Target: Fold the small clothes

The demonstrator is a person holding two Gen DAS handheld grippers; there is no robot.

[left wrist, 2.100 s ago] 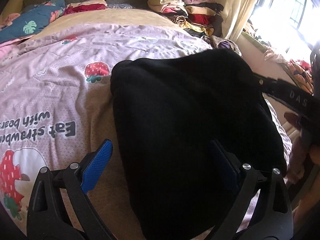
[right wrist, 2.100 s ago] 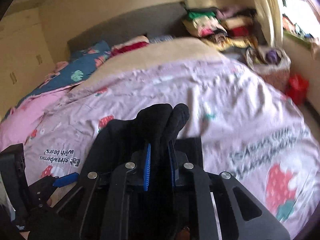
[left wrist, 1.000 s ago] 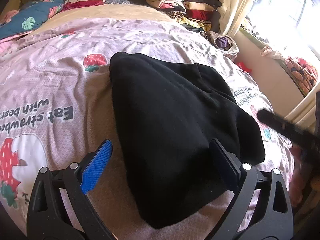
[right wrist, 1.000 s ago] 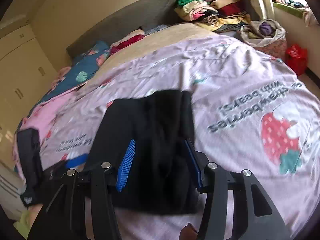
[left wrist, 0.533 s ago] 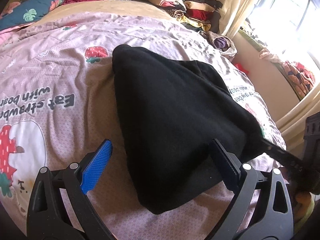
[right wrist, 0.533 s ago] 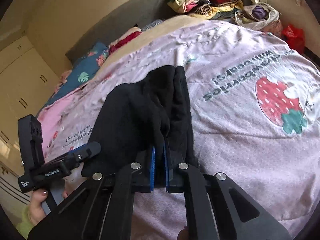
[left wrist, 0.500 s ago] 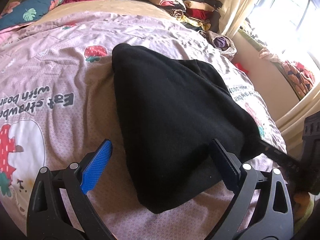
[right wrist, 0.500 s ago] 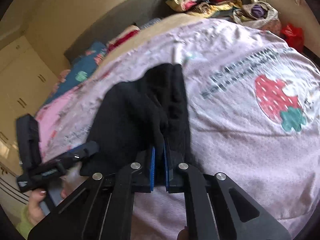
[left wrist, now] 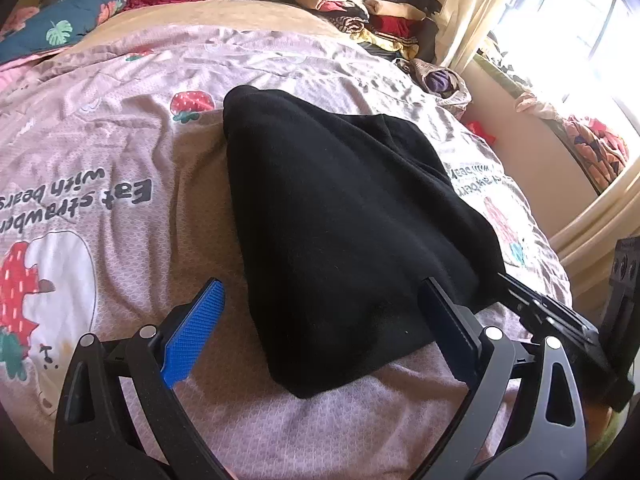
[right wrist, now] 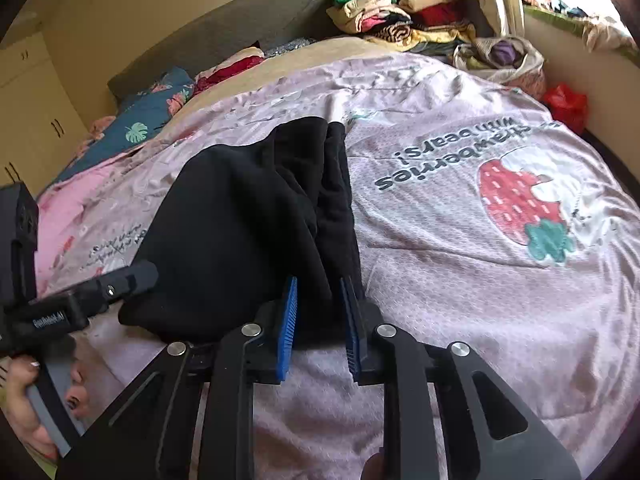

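A black fleece garment (left wrist: 344,216) lies folded on the pink strawberry bedspread (left wrist: 120,152). My left gripper (left wrist: 320,308) is open, its blue pads on either side of the garment's near end. In the right wrist view the same garment (right wrist: 248,224) lies in front of my right gripper (right wrist: 320,304). The right jaws stand partly open around the garment's near right edge, not pinching it. The right gripper also shows at the right edge of the left wrist view (left wrist: 560,320). The left gripper shows at the left of the right wrist view (right wrist: 100,288).
A stack of folded clothes (right wrist: 400,12) sits at the head of the bed on the right. A bag of clothes (right wrist: 504,60) and a red bag (right wrist: 566,106) lie beside the bed. Pillows (right wrist: 152,120) lie at the head. A window (left wrist: 580,40) is on the right.
My right gripper was shut on the garment's edge half a second ago and has now opened, letting it go. The garment has settled flat. The left gripper has stayed open in place.
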